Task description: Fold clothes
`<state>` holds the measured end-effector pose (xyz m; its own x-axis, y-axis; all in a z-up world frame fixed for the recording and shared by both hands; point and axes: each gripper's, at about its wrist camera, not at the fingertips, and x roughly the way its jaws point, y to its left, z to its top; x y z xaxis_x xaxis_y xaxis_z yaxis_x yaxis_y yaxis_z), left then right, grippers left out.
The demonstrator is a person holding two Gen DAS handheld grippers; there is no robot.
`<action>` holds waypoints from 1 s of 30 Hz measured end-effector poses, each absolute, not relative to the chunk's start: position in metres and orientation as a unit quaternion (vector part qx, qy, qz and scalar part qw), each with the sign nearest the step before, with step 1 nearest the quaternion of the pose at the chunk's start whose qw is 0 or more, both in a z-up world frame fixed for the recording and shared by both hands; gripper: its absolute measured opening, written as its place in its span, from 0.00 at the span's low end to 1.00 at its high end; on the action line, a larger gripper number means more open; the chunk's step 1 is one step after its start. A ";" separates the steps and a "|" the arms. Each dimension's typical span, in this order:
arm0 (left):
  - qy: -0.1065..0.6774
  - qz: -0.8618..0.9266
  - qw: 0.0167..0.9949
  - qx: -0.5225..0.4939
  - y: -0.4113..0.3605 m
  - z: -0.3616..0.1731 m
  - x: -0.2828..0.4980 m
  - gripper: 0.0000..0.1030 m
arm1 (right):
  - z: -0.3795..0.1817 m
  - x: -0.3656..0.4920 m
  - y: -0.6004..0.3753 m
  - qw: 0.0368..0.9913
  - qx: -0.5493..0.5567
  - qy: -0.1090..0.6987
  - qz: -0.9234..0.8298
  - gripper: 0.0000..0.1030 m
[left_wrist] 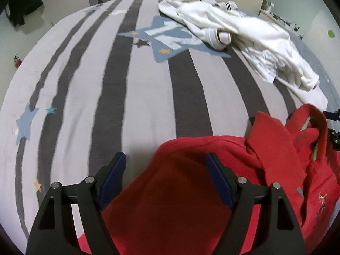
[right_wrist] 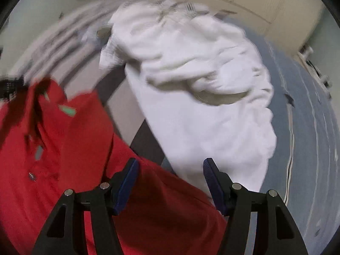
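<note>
Both tools, left (left_wrist: 165, 159) and right (right_wrist: 170, 165), point steeply down, jaws apart, gripping nothing, over the red shirt (left_wrist: 180, 191).

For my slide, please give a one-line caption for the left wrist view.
Open left tongs hover over a crumpled red shirt on a striped bedspread, with white clothes heaped beyond.

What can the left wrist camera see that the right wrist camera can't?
Only the left view shows the blue star patch printed on the striped bedcover and a dark garment hanging on the far wall. Only the right view shows the bedcover's blue side with thin stripes. Both show the red shirt under open fingers and the white clothes beyond.
</note>
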<state>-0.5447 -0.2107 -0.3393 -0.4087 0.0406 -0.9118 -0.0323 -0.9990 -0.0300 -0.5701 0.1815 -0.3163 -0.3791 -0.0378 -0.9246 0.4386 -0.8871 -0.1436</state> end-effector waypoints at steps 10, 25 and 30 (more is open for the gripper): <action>-0.004 0.835 0.045 -0.549 -0.216 -0.351 -0.538 0.73 | -0.337 -0.540 0.164 0.185 0.536 0.199 -0.799 0.39; -0.014 0.838 0.059 -0.542 -0.224 -0.353 -0.532 0.74 | -0.331 -0.548 0.205 0.193 0.535 0.131 -0.812 0.39; -0.012 0.839 0.059 -0.541 -0.222 -0.354 -0.531 0.74 | -0.340 -0.540 0.201 0.196 0.542 0.144 -0.804 0.36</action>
